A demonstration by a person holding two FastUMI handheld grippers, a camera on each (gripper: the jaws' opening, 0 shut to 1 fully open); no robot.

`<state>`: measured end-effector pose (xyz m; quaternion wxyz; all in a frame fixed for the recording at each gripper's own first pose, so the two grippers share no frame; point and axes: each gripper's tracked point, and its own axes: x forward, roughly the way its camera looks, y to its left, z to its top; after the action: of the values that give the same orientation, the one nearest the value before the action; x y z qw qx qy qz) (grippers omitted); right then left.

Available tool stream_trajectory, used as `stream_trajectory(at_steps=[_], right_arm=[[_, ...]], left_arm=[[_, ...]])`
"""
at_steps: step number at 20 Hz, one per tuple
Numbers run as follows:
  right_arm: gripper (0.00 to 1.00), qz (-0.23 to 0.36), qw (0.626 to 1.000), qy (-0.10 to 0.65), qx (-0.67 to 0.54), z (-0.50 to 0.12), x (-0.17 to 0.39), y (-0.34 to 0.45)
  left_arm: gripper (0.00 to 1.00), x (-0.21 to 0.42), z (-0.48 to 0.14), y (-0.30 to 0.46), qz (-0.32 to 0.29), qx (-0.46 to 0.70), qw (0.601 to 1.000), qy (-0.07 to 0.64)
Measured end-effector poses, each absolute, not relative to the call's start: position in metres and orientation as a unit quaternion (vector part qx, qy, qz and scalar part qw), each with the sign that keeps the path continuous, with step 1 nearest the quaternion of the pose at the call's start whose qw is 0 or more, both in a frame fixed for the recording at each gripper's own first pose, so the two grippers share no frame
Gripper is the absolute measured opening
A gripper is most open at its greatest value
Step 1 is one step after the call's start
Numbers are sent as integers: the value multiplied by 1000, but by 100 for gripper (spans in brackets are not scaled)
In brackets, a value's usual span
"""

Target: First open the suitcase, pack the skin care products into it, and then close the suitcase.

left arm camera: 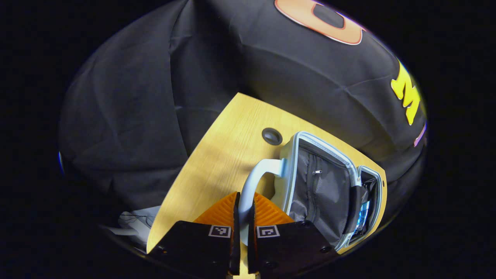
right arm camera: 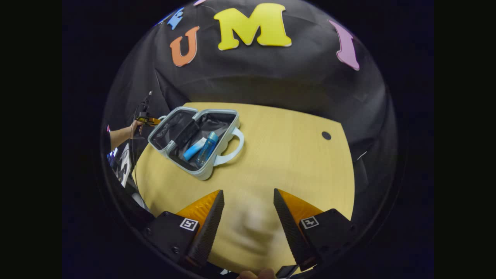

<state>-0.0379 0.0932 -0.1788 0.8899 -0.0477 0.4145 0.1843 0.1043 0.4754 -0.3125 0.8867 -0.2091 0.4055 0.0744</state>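
Wooden table [right arm camera: 279,155] carries the open suitcase [right arm camera: 195,141] far left, two skin care bottles [right arm camera: 201,149] inside. Left gripper [left arm camera: 244,211] clamps the suitcase handle [left arm camera: 252,186]. Right gripper [right arm camera: 248,211] jaws apart, over bare tabletop.

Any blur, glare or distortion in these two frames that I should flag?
Right gripper view: a smeared, blurry patch on the table between the open right gripper fingers; the suitcase stays sharp. Left gripper view: the fisheye bends the table edge and the suitcase rim; the left gripper, shut on the handle, is sharp. No strong glare in either.
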Motion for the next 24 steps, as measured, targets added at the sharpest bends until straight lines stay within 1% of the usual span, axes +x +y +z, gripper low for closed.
stream_trajectory(at_steps=[3, 5, 8, 11, 14, 15, 16, 18, 21, 24], right_arm=[[77, 160, 919, 356, -53, -162, -31, 78], [77, 134, 934, 329, -39, -154, -29, 64], [77, 109, 940, 324, -9, -156, -33, 44], [75, 78, 947, 310, 11, -146, -41, 5], [75, 46, 954, 296, 18, -136, -49, -24], [77, 36, 955, 293, 21, -134, -54, -33], [77, 27, 955, 293, 23, -132, -58, -43], [77, 12, 955, 296, 25, -130, -66, -59], [77, -6, 955, 297, 15, -130, -76, -84], [77, -26, 951, 308, 7, -135, -89, -104]], left_arm=[[9, 100, -237, 460, 81, -177, 911, 363], [9, 94, -184, 433, 86, -139, 928, 336], [9, 94, -125, 381, 93, -100, 944, 302], [9, 96, -88, 325, 99, -90, 950, 281], [9, 101, -68, 269, 105, -75, 954, 271], [9, 105, -63, 245, 103, -60, 957, 265], [9, 110, -61, 223, 102, -47, 960, 257], [9, 122, -62, 169, 87, -34, 964, 248], [9, 136, -80, 89, 53, -30, 967, 247], [9, 144, -125, 22, 18, -12, 964, 265]])
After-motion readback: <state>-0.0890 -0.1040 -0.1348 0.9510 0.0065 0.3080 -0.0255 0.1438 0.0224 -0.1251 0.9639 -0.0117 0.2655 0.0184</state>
